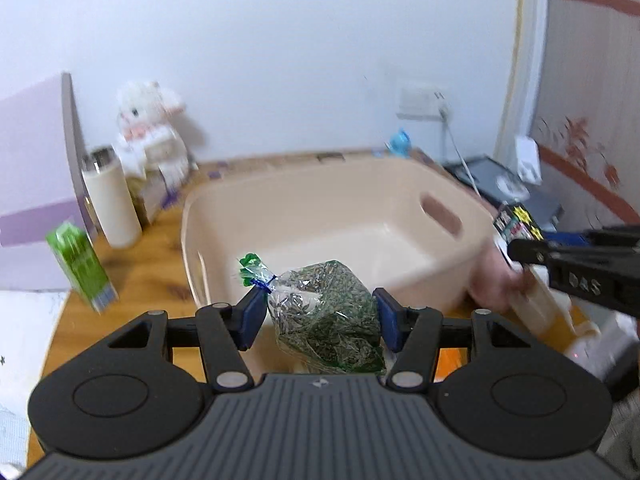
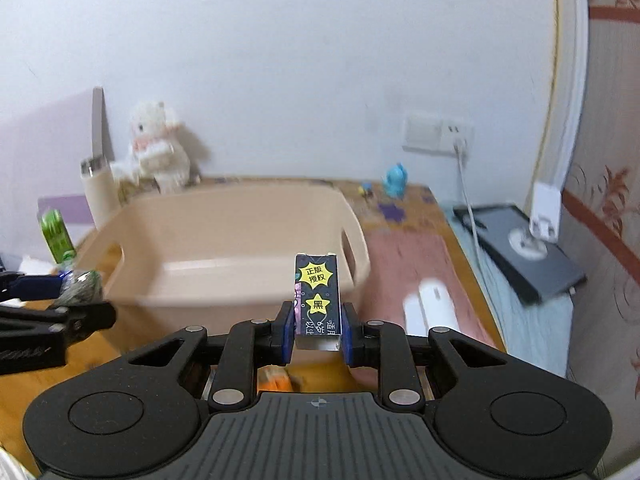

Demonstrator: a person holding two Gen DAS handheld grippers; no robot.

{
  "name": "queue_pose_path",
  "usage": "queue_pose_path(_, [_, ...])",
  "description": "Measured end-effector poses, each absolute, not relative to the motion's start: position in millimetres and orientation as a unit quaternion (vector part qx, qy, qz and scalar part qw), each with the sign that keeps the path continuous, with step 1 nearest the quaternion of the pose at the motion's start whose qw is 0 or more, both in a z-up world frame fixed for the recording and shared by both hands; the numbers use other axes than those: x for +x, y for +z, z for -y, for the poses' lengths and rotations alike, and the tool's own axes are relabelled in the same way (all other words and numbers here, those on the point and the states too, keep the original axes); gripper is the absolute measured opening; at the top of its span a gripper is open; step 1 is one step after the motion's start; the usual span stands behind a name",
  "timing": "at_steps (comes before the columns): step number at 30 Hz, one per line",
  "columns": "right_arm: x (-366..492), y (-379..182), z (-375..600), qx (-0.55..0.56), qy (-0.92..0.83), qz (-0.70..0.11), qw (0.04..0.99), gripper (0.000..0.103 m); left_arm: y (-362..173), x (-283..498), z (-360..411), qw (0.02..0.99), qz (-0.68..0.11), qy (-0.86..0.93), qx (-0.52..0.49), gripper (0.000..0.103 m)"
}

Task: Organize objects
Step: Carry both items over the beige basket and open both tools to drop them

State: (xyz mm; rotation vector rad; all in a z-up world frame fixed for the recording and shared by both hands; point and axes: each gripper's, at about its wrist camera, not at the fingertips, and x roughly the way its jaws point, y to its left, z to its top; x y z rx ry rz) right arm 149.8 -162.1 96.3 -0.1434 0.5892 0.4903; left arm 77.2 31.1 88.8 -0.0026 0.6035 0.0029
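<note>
A beige plastic basin (image 1: 280, 216) stands on the wooden table; it also shows in the right wrist view (image 2: 224, 216). My left gripper (image 1: 320, 314) is shut on a clear bag of sunflower seeds (image 1: 328, 312) tied with a blue twist, held at the basin's near rim. The bag also shows in the right wrist view (image 2: 80, 286). My right gripper (image 2: 318, 330) is shut on a small black box with yellow stars (image 2: 318, 300), held upright before the basin's right side. That box also shows in the left wrist view (image 1: 518, 222).
A green carton (image 1: 80, 266), a cream tumbler (image 1: 110, 200) and a white plush toy (image 1: 150, 128) stand left of the basin. A blue figure (image 2: 395, 182), a white object (image 2: 434, 304) on a pink mat and a dark tablet (image 2: 528, 256) lie to the right.
</note>
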Motion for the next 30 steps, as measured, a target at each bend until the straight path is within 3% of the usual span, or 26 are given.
queue_pose_path(1, [153.0,99.7,158.8,-0.067,0.245,-0.284,0.924,0.022,92.2,84.2,-34.6,0.952,-0.292,0.089,-0.034,0.060])
queue_pose_path(5, [171.2,106.4,137.0,-0.071,0.259,-0.280,0.922,0.022,95.7,119.8,-55.5,0.949,-0.286,0.115,-0.063,0.060])
queue_pose_path(21, [233.9,61.9,87.5,-0.081,0.254,-0.362,0.893,0.023,39.6,185.8,-72.4,0.919,-0.369,0.133,-0.037,0.062])
queue_pose_path(24, [230.0,62.8,89.3,-0.087,0.252,-0.354,0.897,0.035,48.9,176.3,-67.7,0.926,-0.352,0.132,-0.031,0.071])
queue_pose_path(25, [228.4,65.0,90.7,-0.087,0.254,-0.351,0.897,0.038,52.2,173.6,-66.7,0.928,-0.348,0.132,-0.029,0.078])
queue_pose_path(27, [222.5,71.1,94.6,-0.084,0.255,-0.342,0.901,0.056,60.5,165.2,-64.4,0.931,-0.338,0.134,-0.026,0.083])
queue_pose_path(30, [209.6,81.3,101.6,-0.089,0.257,-0.318,0.908,0.074,70.7,151.5,-59.9,0.936,-0.326,0.131,-0.018,0.087])
